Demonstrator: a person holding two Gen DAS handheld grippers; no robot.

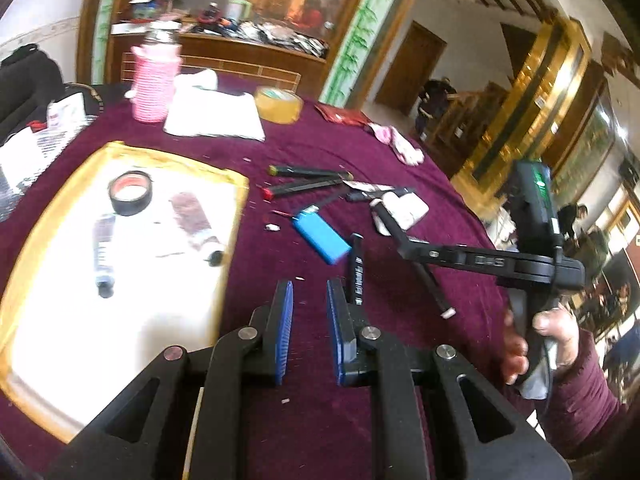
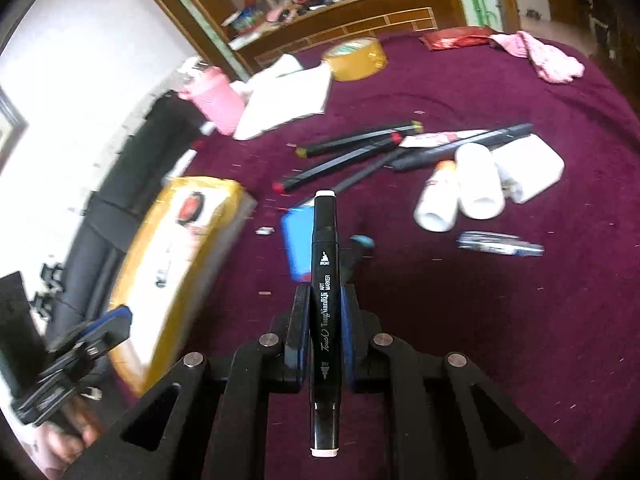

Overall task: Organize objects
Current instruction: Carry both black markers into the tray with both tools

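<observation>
My right gripper [image 2: 325, 296] is shut on a black art marker [image 2: 325, 292] that runs lengthwise between its blue pads, held above the purple tablecloth; in the left wrist view the same marker [image 1: 432, 284] hangs from the right gripper. My left gripper [image 1: 310, 292] is open and empty, low over the cloth beside the yellow-rimmed white tray [image 1: 120, 280]. The tray holds a black tape roll [image 1: 130, 193] and two tubes [image 1: 196, 222]. Loose black markers [image 2: 360, 144] and a blue lighter [image 1: 320, 238] lie on the cloth.
White bottles [image 2: 478, 184] and a small dark packet [image 2: 500, 243] lie at the right. At the back are a pink cup [image 1: 154, 80], folded white cloth [image 1: 212, 114], a yellow tape roll [image 1: 278, 104], a red packet [image 1: 344, 114] and a pink glove [image 2: 536, 56]. The table edge curves on the right.
</observation>
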